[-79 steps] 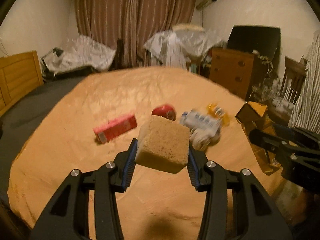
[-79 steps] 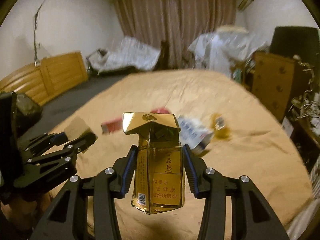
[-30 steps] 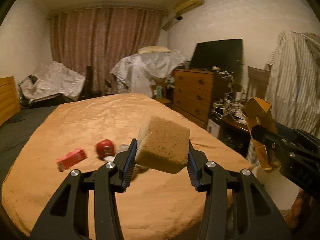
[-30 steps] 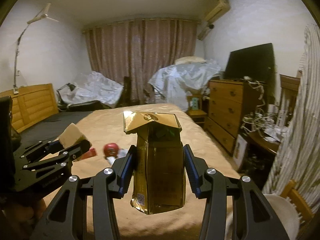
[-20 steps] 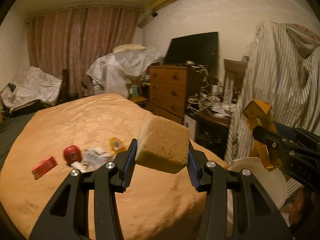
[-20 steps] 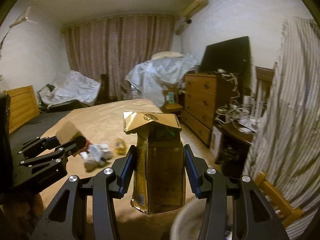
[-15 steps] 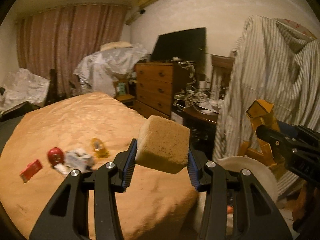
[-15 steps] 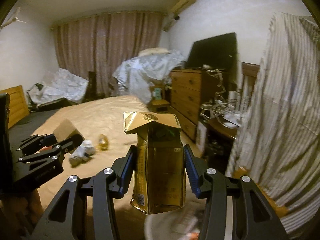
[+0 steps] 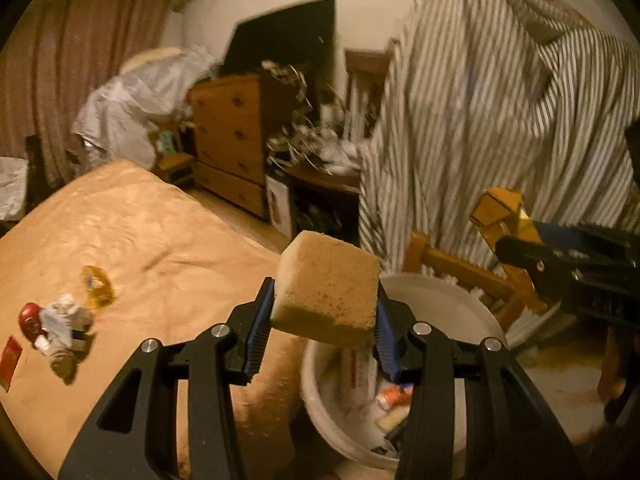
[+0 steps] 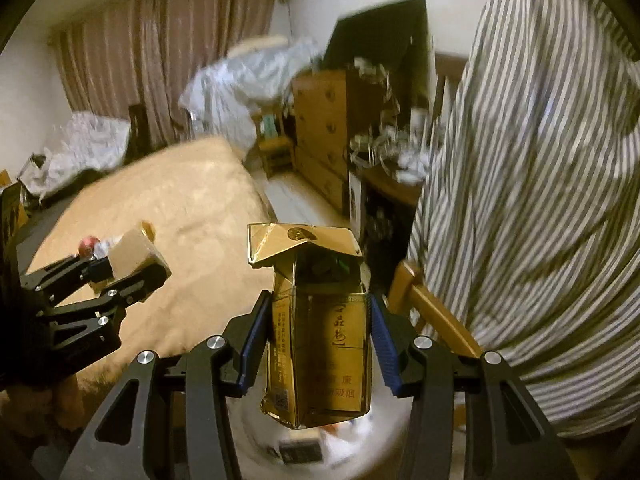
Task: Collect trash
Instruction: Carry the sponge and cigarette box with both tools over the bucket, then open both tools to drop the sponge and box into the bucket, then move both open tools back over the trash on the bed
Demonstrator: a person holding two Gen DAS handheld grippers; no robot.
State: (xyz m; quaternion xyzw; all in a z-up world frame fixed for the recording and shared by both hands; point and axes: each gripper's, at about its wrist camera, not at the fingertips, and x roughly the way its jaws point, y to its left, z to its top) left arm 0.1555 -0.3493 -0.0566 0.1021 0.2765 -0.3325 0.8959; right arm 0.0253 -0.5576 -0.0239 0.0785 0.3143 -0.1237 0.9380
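Observation:
My left gripper (image 9: pixel 322 330) is shut on a tan sponge block (image 9: pixel 326 286), held over the near rim of a white trash bucket (image 9: pixel 448 300) that has several scraps inside. My right gripper (image 10: pixel 318 340) is shut on an opened gold cigarette carton (image 10: pixel 320 344) above the same bucket (image 10: pixel 256 432). The carton (image 9: pixel 506 224) shows at the right of the left wrist view. The sponge (image 10: pixel 132 250) and left gripper (image 10: pixel 120 268) show at the left of the right wrist view. On the orange bedspread (image 9: pixel 132 232) lie a red round item (image 9: pixel 30 318), crumpled white wrapper (image 9: pixel 64 326), yellow wrapper (image 9: pixel 96 286) and red pack (image 9: pixel 10 358).
A striped shirt (image 9: pixel 492 112) hangs over a wooden chair (image 9: pixel 452 268) right behind the bucket. A wooden dresser (image 9: pixel 230 136) with a black screen (image 9: pixel 284 36) stands beyond, beside a cluttered low table (image 9: pixel 320 168). The bed edge borders the bucket on the left.
Both grippers swung right, off the bed, and tilted down; the white bucket came into view beneath them. The sponge and the carton stay gripped.

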